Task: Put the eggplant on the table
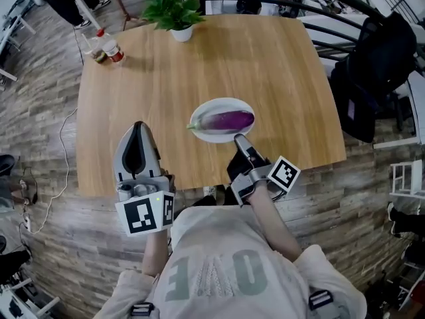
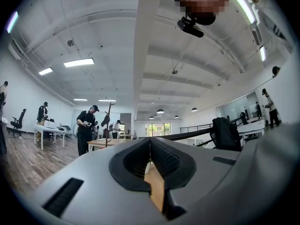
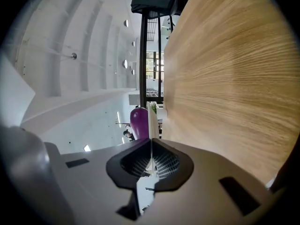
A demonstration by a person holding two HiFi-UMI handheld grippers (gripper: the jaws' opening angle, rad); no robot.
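Observation:
A purple eggplant (image 1: 229, 120) lies on a white oval plate (image 1: 219, 105) near the front of the wooden table (image 1: 199, 65). My right gripper (image 1: 238, 138), turned on its side, reaches the plate's near rim. In the right gripper view the thin white plate (image 3: 153, 121) edge runs straight into the shut jaws of the right gripper (image 3: 151, 142), with the eggplant (image 3: 138, 121) just beyond. My left gripper (image 1: 138, 126) hovers over the table's front left, well apart from the plate. In its own view the left gripper (image 2: 150, 142) is shut and holds nothing.
A potted plant (image 1: 174, 12) stands at the table's far edge and two small bottles (image 1: 106, 48) at its far left corner. A black chair with a jacket (image 1: 372, 72) is beside the table's right edge. A person (image 2: 86, 128) stands far off.

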